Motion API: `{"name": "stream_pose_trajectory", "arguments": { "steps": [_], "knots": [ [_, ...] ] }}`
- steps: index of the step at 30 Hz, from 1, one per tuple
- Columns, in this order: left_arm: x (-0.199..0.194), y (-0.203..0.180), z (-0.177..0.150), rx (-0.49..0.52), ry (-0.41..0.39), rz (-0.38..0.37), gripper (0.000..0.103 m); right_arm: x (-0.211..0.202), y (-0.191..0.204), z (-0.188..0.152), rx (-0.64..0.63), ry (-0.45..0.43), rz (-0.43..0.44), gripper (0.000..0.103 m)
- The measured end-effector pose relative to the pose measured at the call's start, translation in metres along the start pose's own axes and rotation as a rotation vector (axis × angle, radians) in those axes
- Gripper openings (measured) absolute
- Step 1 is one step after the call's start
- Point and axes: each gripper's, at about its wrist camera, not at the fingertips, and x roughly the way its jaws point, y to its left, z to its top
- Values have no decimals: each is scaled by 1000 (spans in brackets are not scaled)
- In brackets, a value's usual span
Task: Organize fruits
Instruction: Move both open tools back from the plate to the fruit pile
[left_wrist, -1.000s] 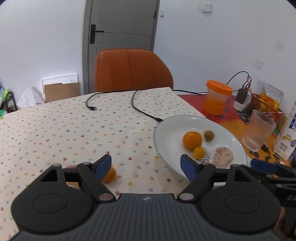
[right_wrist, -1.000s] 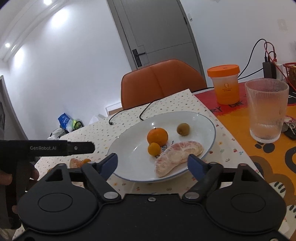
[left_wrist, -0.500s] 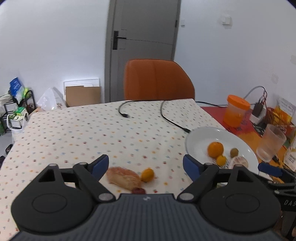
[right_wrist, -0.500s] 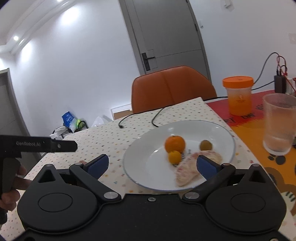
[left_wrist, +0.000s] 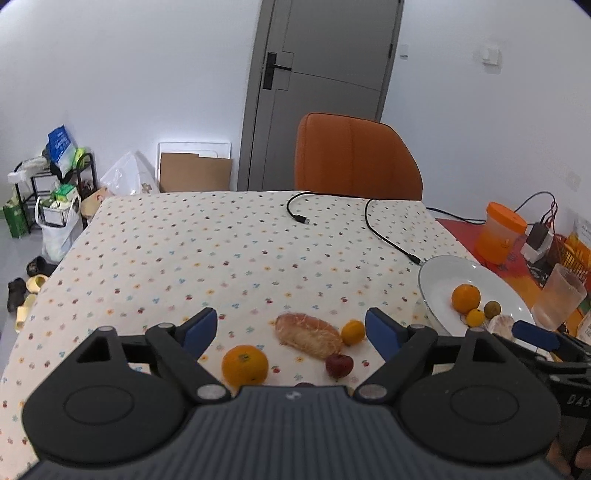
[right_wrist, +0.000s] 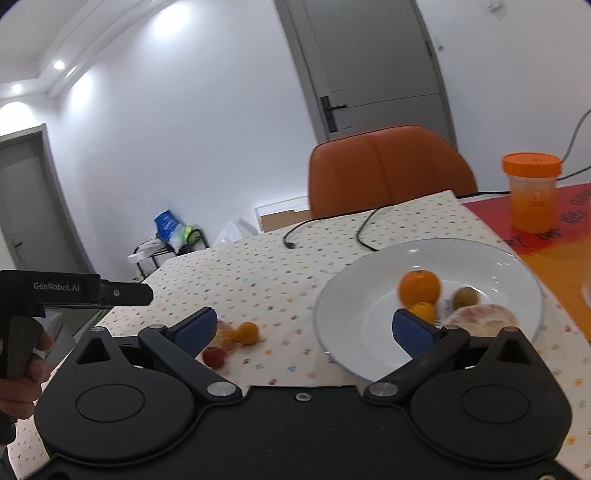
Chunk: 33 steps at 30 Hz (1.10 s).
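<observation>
My left gripper (left_wrist: 291, 328) is open and empty above loose fruit on the dotted tablecloth: a peeled pomelo segment (left_wrist: 308, 335), a small kumquat (left_wrist: 353, 332), an orange (left_wrist: 244, 364) and a small red fruit (left_wrist: 339, 366). The white plate (left_wrist: 439, 284) at the right holds an orange (left_wrist: 466, 298), a kumquat (left_wrist: 474, 317), a green-brown fruit (left_wrist: 492, 308) and a pomelo segment (left_wrist: 500, 323). My right gripper (right_wrist: 303, 326) is open and empty, between the loose fruit (right_wrist: 246, 332) and the plate (right_wrist: 343, 314).
Two black cables (left_wrist: 388, 236) lie across the far table. An orange-lidded jar (left_wrist: 500, 232), a ribbed glass (left_wrist: 561, 301) and a charger stand right of the plate. An orange chair (left_wrist: 356, 157) stands behind the table. The left table edge drops to floor clutter.
Both grippers have swung left, away from the plate. The loose fruit has come into view between the left fingers; the plate has shifted to the right in both views.
</observation>
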Motion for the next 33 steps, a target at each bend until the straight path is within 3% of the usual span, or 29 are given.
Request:
{"name": "stream_pose_trajectory", "arguments": {
  "steps": [7,13,29,33],
  "knots": [
    [0,22,-6,-21,8,25,86,17,20,1,-47,28,30,101],
    [5,40,-11,-45,23,49,86,30,37,-1,-73,56,52,94],
    [31,56,-32,-88,89,11,80,63,68,-11,-107,169,83,66],
    [38,58,-35,-101,100,4,69,71,76,-14,-118,195,96,55]
  ]
}}
